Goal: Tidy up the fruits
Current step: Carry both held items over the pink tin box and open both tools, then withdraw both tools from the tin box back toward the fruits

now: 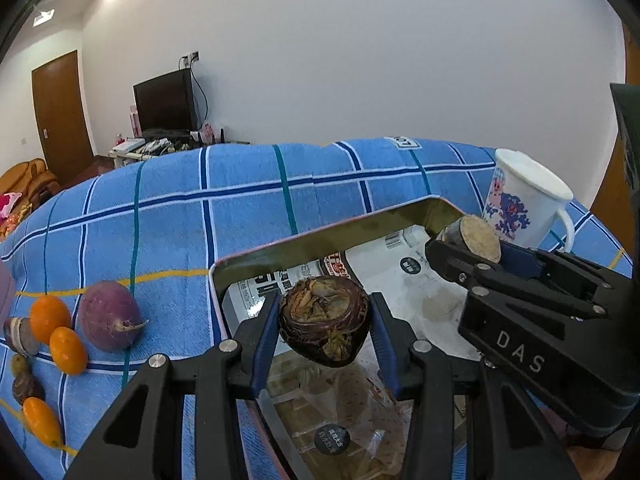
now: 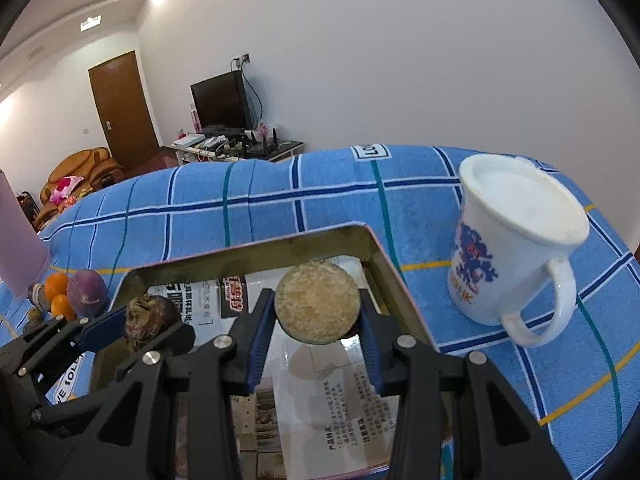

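My left gripper [image 1: 324, 330] is shut on a dark brown, scaly round fruit [image 1: 324, 320] and holds it above the open metal tin [image 1: 320, 236]. My right gripper [image 2: 318, 320] is shut on a fruit piece with a pale cut face [image 2: 317, 307], also above the tin [image 2: 248, 250]. Each gripper shows in the other's view: the right one [image 1: 472, 246] at the tin's far right corner, the left one [image 2: 136, 322] at the tin's left side. The tin holds printed packets.
A purple round fruit [image 1: 109, 316], several small orange fruits [image 1: 50, 316] and small dark pieces lie on the blue checked cloth [image 1: 180, 220] left of the tin. A white mug [image 2: 516, 248] stands right of the tin. A pink object [image 2: 18, 240] stands at far left.
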Tool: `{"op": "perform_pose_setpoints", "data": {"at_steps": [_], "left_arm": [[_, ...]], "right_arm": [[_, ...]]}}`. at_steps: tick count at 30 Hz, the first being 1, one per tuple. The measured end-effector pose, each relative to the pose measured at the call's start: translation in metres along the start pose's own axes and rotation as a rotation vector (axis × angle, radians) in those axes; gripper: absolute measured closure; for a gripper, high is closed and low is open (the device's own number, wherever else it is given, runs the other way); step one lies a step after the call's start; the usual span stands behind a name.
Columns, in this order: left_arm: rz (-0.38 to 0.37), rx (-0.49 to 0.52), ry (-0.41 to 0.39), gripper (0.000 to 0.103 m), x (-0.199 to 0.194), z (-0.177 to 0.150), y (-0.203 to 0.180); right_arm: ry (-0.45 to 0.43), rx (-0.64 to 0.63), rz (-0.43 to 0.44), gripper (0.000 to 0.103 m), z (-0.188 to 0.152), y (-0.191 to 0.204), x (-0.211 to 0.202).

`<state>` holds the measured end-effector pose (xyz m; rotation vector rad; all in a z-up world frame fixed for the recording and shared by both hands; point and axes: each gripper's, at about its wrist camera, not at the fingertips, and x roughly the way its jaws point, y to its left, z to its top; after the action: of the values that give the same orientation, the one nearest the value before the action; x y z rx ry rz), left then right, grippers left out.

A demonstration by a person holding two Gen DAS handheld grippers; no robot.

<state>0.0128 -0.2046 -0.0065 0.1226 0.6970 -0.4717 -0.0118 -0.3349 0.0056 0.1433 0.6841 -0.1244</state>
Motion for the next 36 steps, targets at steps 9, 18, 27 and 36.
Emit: {"op": "perform_pose_setpoints", "data": {"at_steps": [9, 18, 27, 36], "left_arm": [[0.009, 0.021, 0.015, 0.057, 0.007, 0.002, -0.005], [0.041, 0.032, 0.018, 0.056, 0.014, 0.004, -0.014], [0.115, -0.011, -0.176, 0.017, -0.024, 0.0, -0.003], [0.145, -0.066, -0.176, 0.017, -0.028, -0.004, 0.016]], "right_arm": [[0.014, 0.026, 0.019, 0.06, -0.001, -0.007, 0.007], [-0.029, 0.027, 0.042, 0.029, -0.001, -0.003, 0.002], [-0.268, 0.064, 0.031, 0.0, -0.002, -0.006, -0.045], [-0.289, 0.081, -0.006, 0.0, -0.006, -0.004, -0.049]]}}
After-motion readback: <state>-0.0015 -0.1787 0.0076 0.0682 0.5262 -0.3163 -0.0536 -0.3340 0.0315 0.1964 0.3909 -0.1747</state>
